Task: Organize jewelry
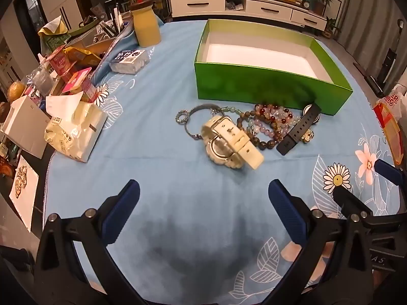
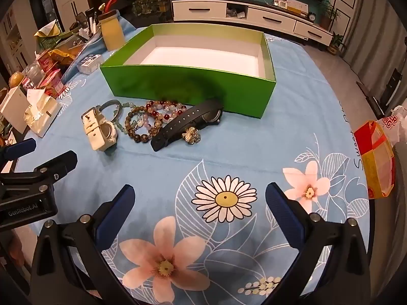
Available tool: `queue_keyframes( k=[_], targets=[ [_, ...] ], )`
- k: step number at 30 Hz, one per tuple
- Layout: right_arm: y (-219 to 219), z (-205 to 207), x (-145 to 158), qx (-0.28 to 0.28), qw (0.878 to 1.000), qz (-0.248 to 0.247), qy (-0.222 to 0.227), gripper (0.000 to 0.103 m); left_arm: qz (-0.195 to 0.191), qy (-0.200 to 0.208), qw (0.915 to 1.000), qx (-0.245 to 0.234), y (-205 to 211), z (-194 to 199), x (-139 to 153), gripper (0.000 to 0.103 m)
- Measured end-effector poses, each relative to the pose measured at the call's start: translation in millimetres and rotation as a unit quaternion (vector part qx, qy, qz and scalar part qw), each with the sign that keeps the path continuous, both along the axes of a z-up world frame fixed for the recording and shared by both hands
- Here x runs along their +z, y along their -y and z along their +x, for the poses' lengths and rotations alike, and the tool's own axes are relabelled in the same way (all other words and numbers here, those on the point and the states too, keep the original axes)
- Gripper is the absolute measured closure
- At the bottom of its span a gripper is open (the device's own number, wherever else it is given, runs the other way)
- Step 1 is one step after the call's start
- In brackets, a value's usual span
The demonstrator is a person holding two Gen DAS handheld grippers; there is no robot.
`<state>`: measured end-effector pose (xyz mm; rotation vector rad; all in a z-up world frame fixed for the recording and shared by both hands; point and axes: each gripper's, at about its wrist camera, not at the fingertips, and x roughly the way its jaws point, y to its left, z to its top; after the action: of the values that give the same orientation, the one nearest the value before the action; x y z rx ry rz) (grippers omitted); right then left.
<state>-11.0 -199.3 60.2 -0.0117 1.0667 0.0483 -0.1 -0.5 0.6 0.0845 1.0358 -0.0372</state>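
From the left wrist camera, the left gripper (image 1: 203, 188) is hovering low over the blue flowered cloth on the table (image 1: 157, 172), its jaws spread wide and gripping nothing. At 12 o'clock from it the jewelry is lying in 1 heap: 1 white watch (image 1: 230, 139) nearest, 1 grey bangle (image 1: 201, 111) at 11 o'clock of that, a tangle of beaded bracelets (image 1: 267, 124) at 1 o'clock, and 1 black watch (image 1: 300, 132) beyond the beads. The green box (image 1: 269, 89) is sitting just behind the heap, open, its white floor showing bare. At 9 to 10 o'clock, 1 tissue pack (image 1: 76, 129) is resting near 1 yellow bottle (image 1: 146, 23).

From the right wrist camera, the right gripper (image 2: 199, 190) is hanging over the printed flowers, jaws likewise released and holding nothing. The green box (image 2: 188, 89) is standing at 12 o'clock with only its white floor visible inside. The heap is lying at 11 o'clock, touching the box's front wall: white watch (image 2: 100, 129), beaded bracelets (image 2: 150, 119), black watch (image 2: 188, 124), and 1 small gold brooch (image 2: 191, 134) just beside the black strap. The left gripper (image 2: 40, 160) is entering at 9 o'clock. 1 red and yellow bag (image 2: 376, 160) is lying at 3 o'clock.
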Motion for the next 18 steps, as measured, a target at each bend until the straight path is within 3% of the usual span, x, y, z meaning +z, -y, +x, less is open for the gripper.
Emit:
queue_keyframes(
  k=[18],
  targets=[
    [-3, 3, -4, 0.002, 1.000, -0.001, -0.005, 0.001, -0.005, -0.016, 0.9999, 0.001, -3, 1, -15, 0.002]
  ],
)
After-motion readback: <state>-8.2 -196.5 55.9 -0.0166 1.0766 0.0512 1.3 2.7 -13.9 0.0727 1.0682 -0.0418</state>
